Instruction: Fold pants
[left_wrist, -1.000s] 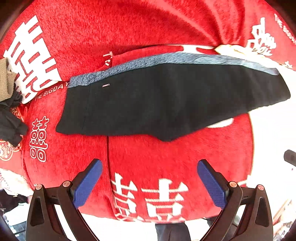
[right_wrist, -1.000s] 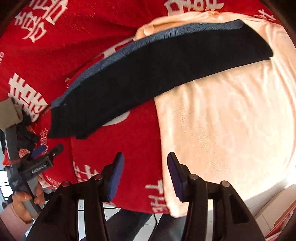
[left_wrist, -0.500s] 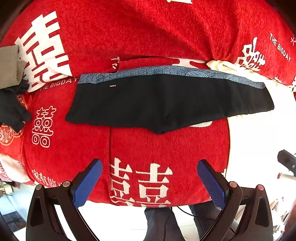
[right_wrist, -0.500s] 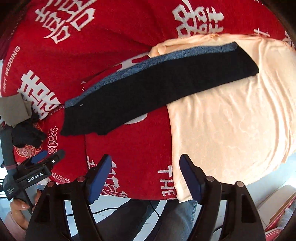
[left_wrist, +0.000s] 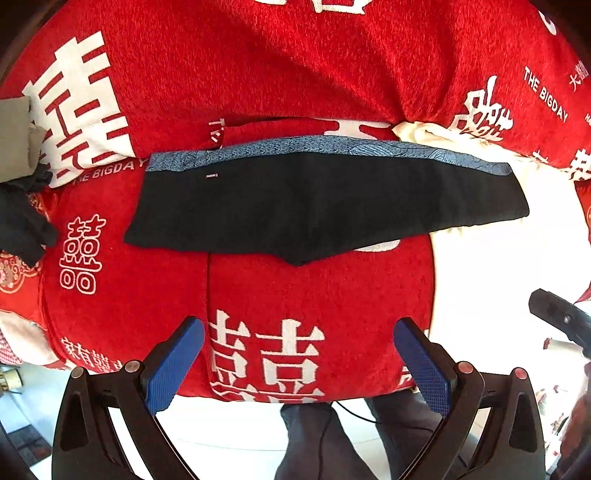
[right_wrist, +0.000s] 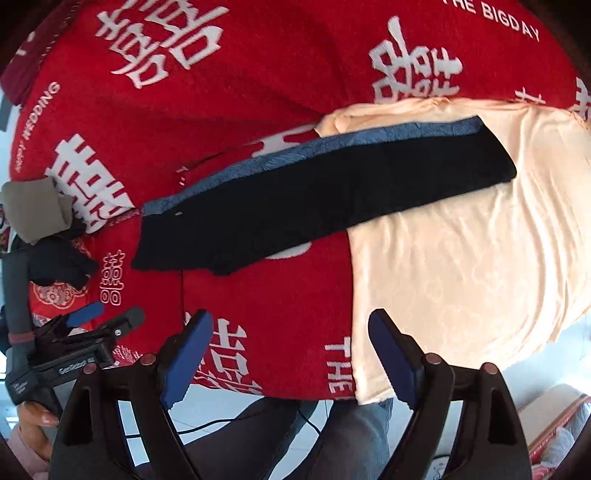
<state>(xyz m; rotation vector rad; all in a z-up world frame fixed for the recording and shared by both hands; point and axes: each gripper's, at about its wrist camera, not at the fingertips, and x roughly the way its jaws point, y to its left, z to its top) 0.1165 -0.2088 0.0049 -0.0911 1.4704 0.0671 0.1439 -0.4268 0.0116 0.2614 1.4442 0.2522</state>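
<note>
Left wrist view: black pants (left_wrist: 314, 206) lie folded lengthwise at frame centre on the red blanket (left_wrist: 295, 74), the left tool (left_wrist: 299, 358) and right tool (right_wrist: 291, 354) both gaping and empty, the right one's jaws having just been opening; a one-layer pinch could undo the fold.

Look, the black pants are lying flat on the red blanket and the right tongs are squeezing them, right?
Not quite. The black pants do lie flat on the red blanket, but the right tongs are open and empty, apart from the pants. The right wrist view shows it.
</note>
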